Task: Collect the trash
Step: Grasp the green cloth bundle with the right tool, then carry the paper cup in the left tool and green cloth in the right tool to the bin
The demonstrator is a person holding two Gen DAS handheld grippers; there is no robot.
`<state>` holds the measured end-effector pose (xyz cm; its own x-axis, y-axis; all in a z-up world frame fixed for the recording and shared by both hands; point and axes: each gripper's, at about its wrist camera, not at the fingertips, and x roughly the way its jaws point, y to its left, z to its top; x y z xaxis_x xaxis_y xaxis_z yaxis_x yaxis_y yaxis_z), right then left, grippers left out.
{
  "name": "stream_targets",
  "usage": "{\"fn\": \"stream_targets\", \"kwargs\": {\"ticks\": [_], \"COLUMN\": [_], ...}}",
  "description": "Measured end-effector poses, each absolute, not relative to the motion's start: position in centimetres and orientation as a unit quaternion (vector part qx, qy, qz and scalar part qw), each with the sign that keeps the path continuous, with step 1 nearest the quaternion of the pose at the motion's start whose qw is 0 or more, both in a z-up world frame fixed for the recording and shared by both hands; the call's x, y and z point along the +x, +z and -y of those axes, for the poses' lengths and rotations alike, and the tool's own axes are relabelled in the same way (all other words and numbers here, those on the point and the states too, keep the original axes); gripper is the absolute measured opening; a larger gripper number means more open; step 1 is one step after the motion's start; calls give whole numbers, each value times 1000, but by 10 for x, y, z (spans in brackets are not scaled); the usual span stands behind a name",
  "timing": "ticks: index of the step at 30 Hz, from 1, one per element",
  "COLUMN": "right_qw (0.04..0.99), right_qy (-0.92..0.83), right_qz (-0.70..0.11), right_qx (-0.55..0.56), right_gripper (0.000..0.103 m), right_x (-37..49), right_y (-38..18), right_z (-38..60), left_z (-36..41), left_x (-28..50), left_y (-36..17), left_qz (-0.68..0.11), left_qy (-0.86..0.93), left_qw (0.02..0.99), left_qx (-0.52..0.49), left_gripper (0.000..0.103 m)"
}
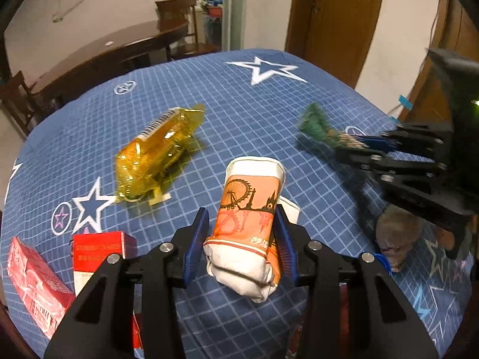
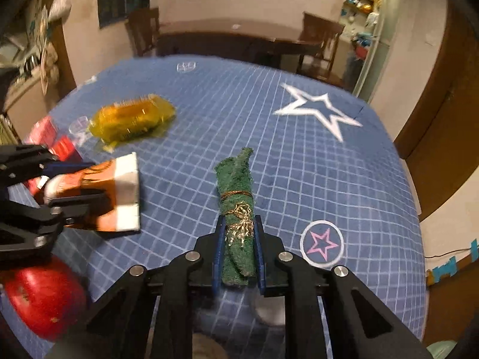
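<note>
My left gripper (image 1: 244,214) is shut on a crumpled orange and white paper cup (image 1: 248,209) and holds it above the blue star tablecloth (image 1: 239,95). The cup also shows at the left of the right wrist view (image 2: 119,191). My right gripper (image 2: 239,224) is shut on a green rolled cloth tied with gold string (image 2: 238,215), seen at the right of the left wrist view (image 1: 317,125). A yellow transparent plastic package (image 1: 155,152) lies on the cloth, far left of both grippers.
Red boxes (image 1: 98,248) lie at the near left of the table. A red round object (image 2: 42,302) sits at the near left in the right wrist view. A brownish lump (image 1: 395,239) lies under the right gripper. A wooden table and chairs (image 1: 119,51) stand behind.
</note>
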<state>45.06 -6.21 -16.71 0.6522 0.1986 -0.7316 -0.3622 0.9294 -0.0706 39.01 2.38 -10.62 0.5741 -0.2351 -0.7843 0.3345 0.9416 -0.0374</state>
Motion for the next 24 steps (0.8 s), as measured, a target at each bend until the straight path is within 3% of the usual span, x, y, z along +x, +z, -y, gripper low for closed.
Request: {"fn": "stream_targets", "kwargs": {"ticks": [7, 24], "right_qw": [931, 973], "right_qy": [143, 120], "right_qz": [-322, -190], "right_qx": [-96, -41], "right_gripper": [18, 18], "right_x": [393, 202], "right_y": [-141, -95], "right_z": [62, 60], "left_z": [-48, -43], "left_x": [365, 186], "left_y": [-89, -31], "left_qz": [-391, -227], "left_qy": [-105, 0], "left_qw": [914, 974], "left_qx": [22, 18], "left_gripper": [38, 38]}}
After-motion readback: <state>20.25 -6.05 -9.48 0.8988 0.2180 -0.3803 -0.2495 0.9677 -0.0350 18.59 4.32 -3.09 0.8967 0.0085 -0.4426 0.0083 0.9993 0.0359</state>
